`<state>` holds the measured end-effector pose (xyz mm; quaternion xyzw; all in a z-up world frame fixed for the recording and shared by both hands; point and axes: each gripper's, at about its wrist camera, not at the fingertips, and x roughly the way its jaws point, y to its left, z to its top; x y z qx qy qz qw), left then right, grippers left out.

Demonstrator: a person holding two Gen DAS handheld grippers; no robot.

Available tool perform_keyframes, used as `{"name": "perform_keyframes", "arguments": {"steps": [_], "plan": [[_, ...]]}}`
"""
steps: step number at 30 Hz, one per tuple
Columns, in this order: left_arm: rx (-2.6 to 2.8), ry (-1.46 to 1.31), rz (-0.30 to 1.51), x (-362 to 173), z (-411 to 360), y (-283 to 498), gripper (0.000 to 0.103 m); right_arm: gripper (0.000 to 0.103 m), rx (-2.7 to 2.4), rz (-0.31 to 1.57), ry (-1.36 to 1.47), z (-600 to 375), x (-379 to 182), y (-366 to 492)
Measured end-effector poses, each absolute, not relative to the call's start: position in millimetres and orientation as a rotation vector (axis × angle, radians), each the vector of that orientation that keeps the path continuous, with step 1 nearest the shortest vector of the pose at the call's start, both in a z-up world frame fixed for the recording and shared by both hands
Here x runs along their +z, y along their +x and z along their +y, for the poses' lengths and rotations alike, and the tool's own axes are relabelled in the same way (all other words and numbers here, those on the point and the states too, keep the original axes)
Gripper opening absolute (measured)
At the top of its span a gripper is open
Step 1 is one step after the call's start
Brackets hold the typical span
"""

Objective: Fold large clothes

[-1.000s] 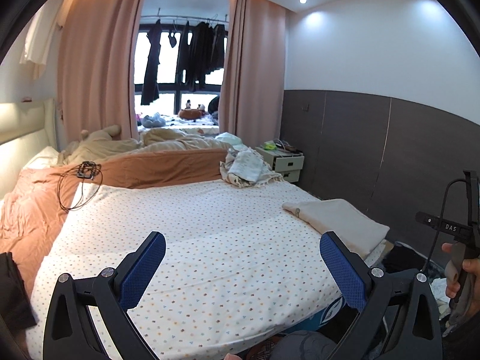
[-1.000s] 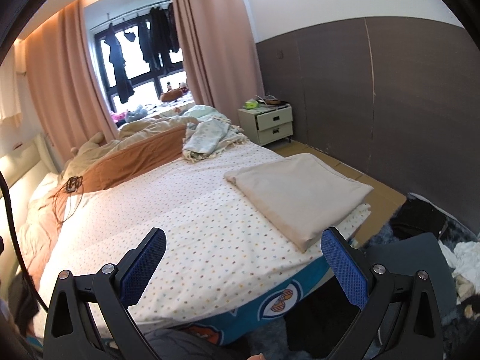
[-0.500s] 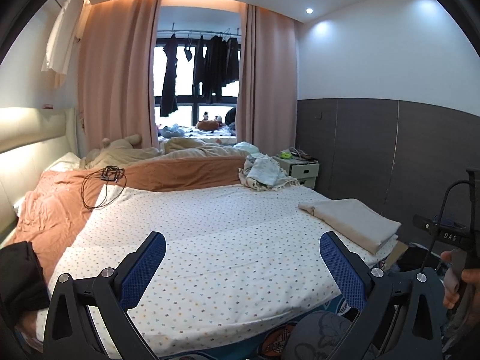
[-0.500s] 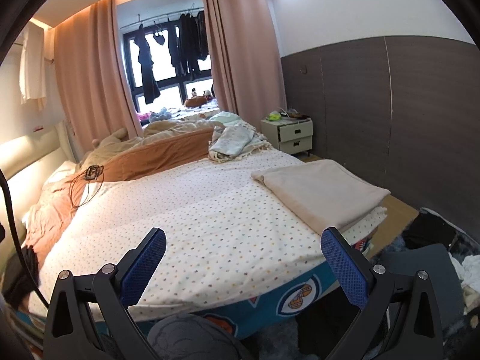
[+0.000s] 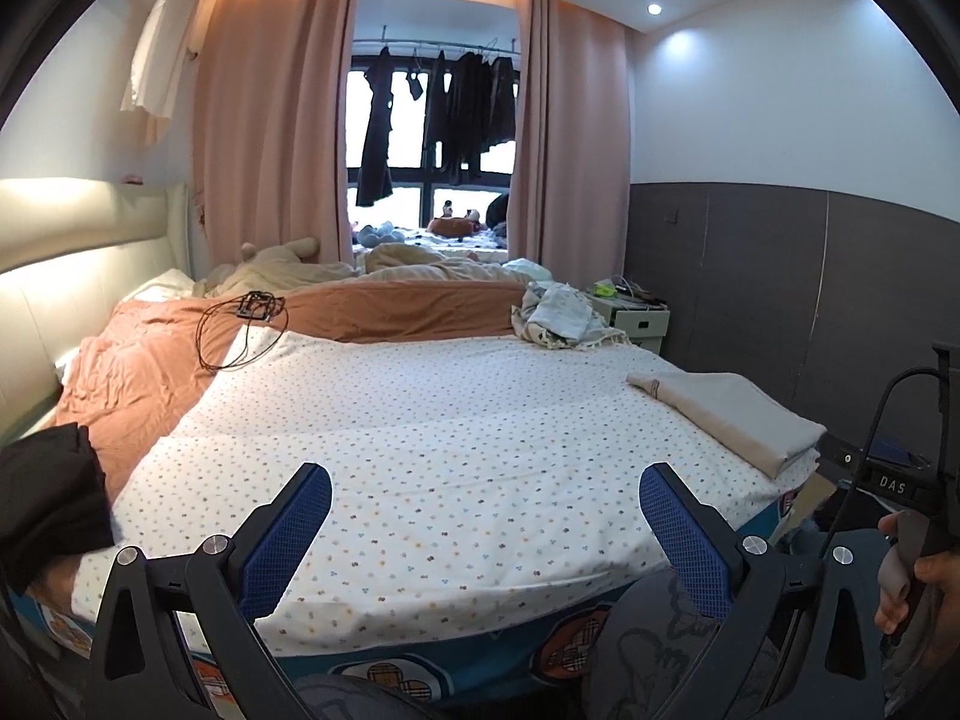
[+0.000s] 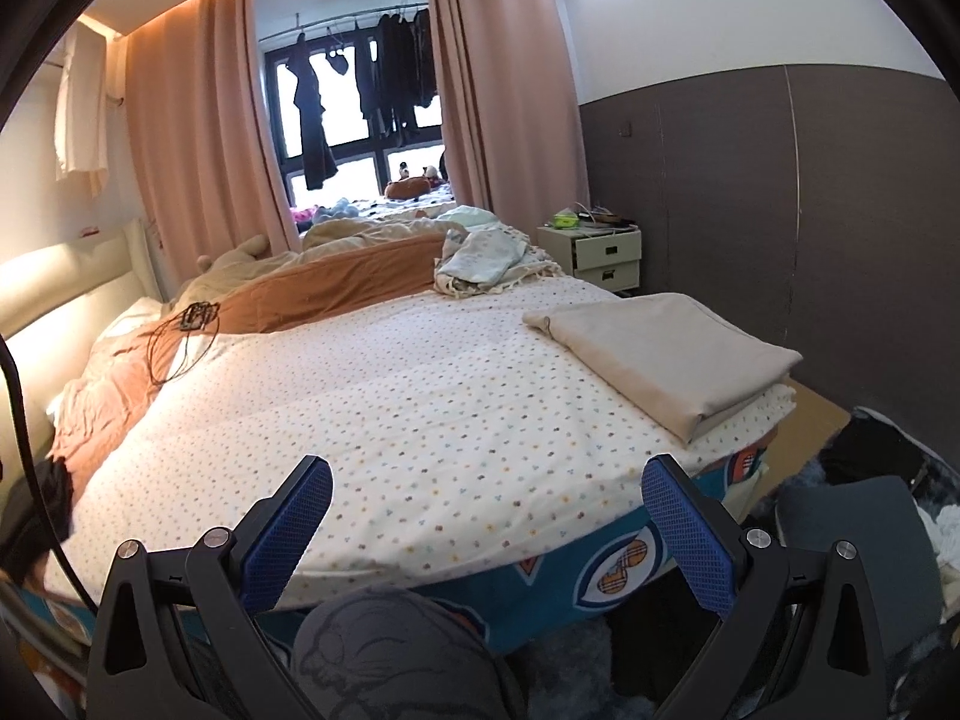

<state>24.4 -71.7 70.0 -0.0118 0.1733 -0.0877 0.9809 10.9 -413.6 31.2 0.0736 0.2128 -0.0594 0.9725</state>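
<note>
Both grippers held wide apart, nothing gripped: left gripper [image 5: 485,531], right gripper [image 6: 486,531]. Folded beige garment [image 6: 660,345] lies ahead-right, nearer the right gripper.

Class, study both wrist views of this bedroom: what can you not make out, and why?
- Dark garment: left wrist view, cut by the left edge and blurred; type unclear.
- Folded beige cloth: both views, folded; type unclear.
- Nightstand clutter: right wrist view, too small.
- Floor items beside the bed: cut by the lens rim.
</note>
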Motion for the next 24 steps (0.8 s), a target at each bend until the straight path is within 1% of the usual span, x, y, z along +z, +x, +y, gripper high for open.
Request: {"name": "perform_keyframes", "arguments": {"steps": [9, 24], "plan": [[-0.153, -0.038, 0.377, 53.2, -67.2, 22.7, 0.103, 0.103, -0.068, 0.464, 0.125, -389.9, 13.4, 11.4], [-0.162, -0.046, 0.38, 51.1, -63.0, 18.3, 0.103, 0.103, -0.094, 0.452, 0.108, -385.2, 14.0, 10.2]]}}
